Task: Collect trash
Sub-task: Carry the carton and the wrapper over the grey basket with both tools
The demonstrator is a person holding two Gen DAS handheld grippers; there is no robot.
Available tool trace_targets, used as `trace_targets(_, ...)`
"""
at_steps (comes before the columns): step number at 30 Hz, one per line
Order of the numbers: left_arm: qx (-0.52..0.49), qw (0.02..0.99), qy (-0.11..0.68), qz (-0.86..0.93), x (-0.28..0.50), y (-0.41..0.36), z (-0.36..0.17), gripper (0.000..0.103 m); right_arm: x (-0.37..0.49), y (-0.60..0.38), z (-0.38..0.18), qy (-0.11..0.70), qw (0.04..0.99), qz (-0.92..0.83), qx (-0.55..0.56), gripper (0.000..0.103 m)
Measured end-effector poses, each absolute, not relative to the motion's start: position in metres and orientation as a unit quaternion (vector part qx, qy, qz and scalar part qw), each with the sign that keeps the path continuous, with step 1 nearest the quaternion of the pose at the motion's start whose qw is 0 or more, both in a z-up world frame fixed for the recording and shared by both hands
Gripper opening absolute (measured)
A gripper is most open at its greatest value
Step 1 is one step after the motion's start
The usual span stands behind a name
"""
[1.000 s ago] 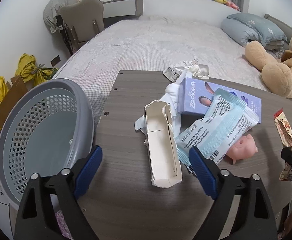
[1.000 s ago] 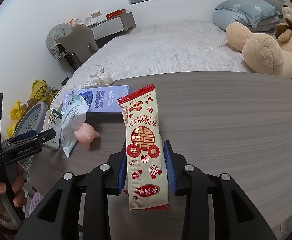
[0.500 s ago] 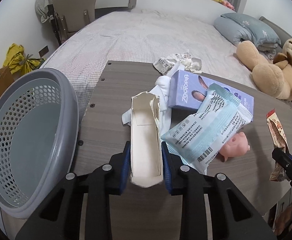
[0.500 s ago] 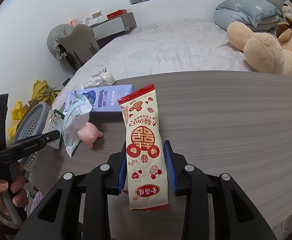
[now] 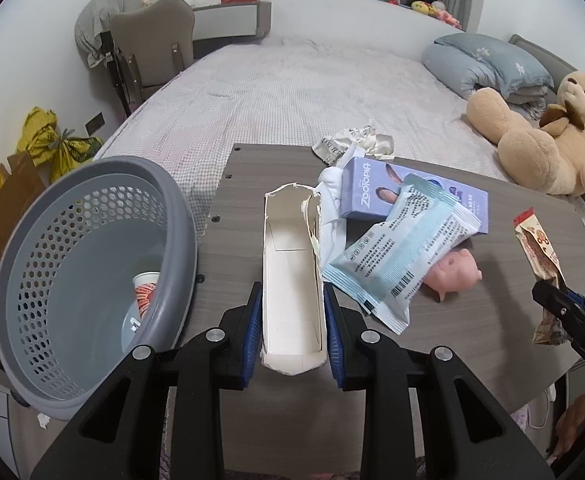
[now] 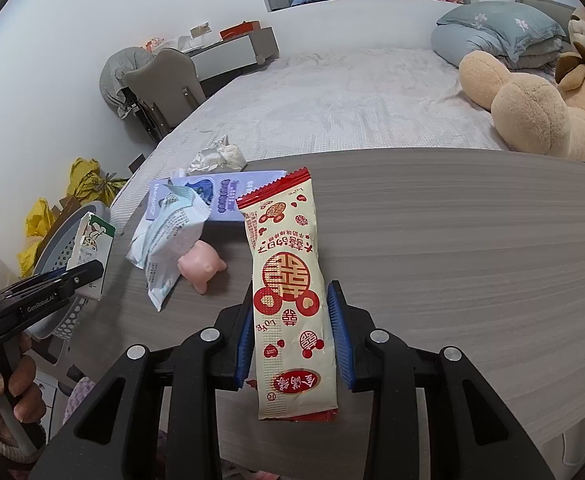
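My left gripper is shut on a torn white carton, lifted a little off the table beside the grey perforated basket. A paper cup lies in the basket. My right gripper is shut on a red-and-cream snack wrapper held over the grey wooden table. The wrapper also shows in the left wrist view. A pale blue wipes packet, white cloth and crumpled paper lie on the table.
A purple Zootopia box and a pink pig toy lie on the table. A bed with a teddy bear lies behind it. A chair and yellow bags stand at the left.
My left gripper closed on the white carton and lifted it, tilting back so more of the basket's inside shows. The right gripper keeps holding the snack wrapper, nearly still.
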State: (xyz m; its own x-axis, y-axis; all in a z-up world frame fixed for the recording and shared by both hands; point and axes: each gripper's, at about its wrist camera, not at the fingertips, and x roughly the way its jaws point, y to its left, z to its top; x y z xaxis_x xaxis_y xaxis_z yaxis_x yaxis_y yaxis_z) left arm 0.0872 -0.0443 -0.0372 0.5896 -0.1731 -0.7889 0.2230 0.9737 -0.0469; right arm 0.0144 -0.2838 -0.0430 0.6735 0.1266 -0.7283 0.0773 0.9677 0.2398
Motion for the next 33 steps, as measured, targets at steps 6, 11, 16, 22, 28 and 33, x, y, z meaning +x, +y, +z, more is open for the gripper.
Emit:
trace_targets(6,0.029,0.899,0.42,-0.123,0.075,-0.035,-0.02,0.029,0.012,-0.262,-0.029,0.395,0.911,0.028,0.112,0.033)
trace_targets(11,0.035,0.911,0.395,-0.115,0.068,-0.019,-0.003,0.029,0.018,-0.234,-0.016,0.387,0.915,0.051,0.102,0.033)
trace_targets(16,0.022,0.917,0.385,-0.099,0.069,0.007,0.004,0.029,0.032,-0.199,-0.003,0.381,0.917,0.084,0.085,0.033)
trace_targets(22,0.018,0.916,0.396,-0.07,0.077,0.042,-0.005,0.029,0.057,-0.149,0.003,0.38,0.913,0.131,0.067,0.033)
trace_targets(28,0.003,0.915,0.402,-0.036,0.085,0.082,-0.01,0.029,0.086,-0.094,-0.003,0.397,0.9,0.174,0.05,0.033)
trace_targets(33,-0.003,0.912,0.41,-0.021,0.093,0.102,-0.016,0.029,0.105,-0.061,-0.008,0.41,0.888,0.202,0.041,0.033)
